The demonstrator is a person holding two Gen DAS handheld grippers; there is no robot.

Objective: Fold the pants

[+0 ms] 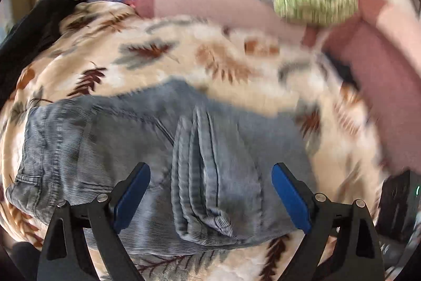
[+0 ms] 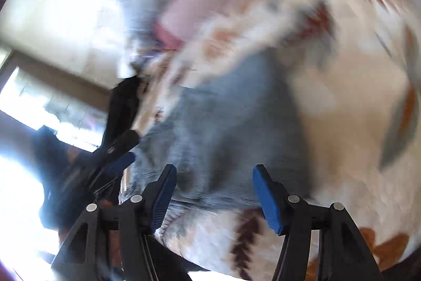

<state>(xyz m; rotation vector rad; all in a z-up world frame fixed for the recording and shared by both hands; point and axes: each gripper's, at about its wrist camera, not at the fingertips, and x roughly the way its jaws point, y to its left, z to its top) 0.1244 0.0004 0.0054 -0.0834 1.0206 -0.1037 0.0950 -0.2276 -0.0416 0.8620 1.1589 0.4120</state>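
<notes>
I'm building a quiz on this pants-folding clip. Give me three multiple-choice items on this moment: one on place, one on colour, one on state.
1. Where do the grey-blue corduroy pants lie?
A. on the leaf-patterned blanket
B. on a bare wooden floor
C. in a basket

2. What colour are the pads on the left gripper fingers?
A. red
B. blue
C. white

3. How does the left gripper stand?
A. shut on the pants
B. shut on nothing
C. open above the pants

Answers:
1. A, the leaf print shows all round the pants in the left wrist view.
2. B, both pads are clearly blue.
3. C, the fingers stand wide apart and the cloth lies beneath them, ungripped.
</notes>
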